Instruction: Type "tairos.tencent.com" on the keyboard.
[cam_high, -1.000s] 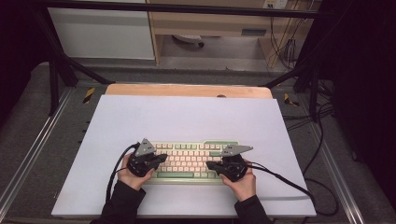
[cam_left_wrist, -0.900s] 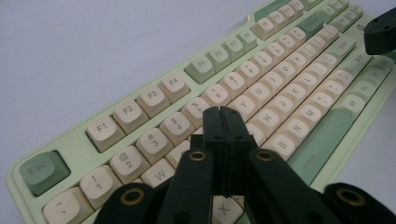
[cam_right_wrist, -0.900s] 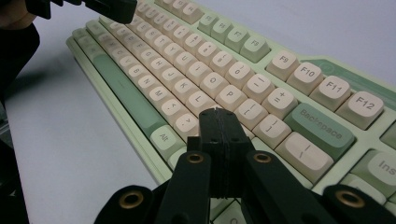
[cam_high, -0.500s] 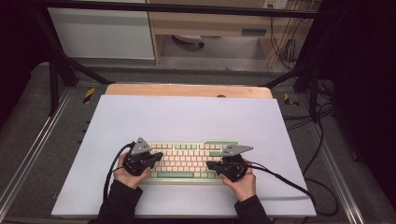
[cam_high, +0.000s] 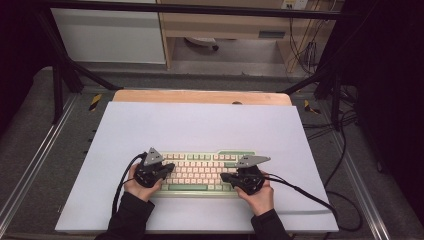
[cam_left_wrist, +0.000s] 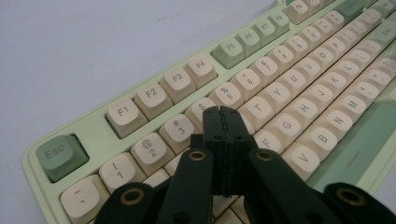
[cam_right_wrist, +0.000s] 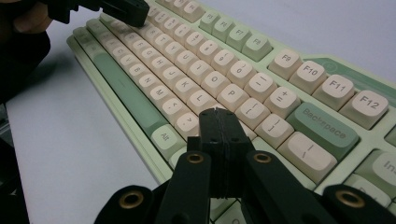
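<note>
A pale green keyboard (cam_high: 202, 172) with cream keys lies flat on the white mat (cam_high: 200, 125), toward the mat's near edge and roughly centred between left and right.

The left gripper (cam_high: 167, 169) sits over the keyboard's left end, held in the person's left hand (cam_high: 137, 186). Its 2 jaws are pressed flat together with nothing between them. In the left gripper view the joined tips (cam_left_wrist: 221, 113) hang over the upper letter rows, just near of the 4 and 5 keys; whether they touch a key I cannot tell.

The right gripper (cam_high: 226, 176) sits over the keyboard's right end, in the right hand (cam_high: 259, 195). Its jaws are likewise closed tight on nothing. In the right gripper view the tips (cam_right_wrist: 217, 114) stand above the keys just near of the Backspace key (cam_right_wrist: 323, 125), with the left gripper visible at the far end of the board.
</note>
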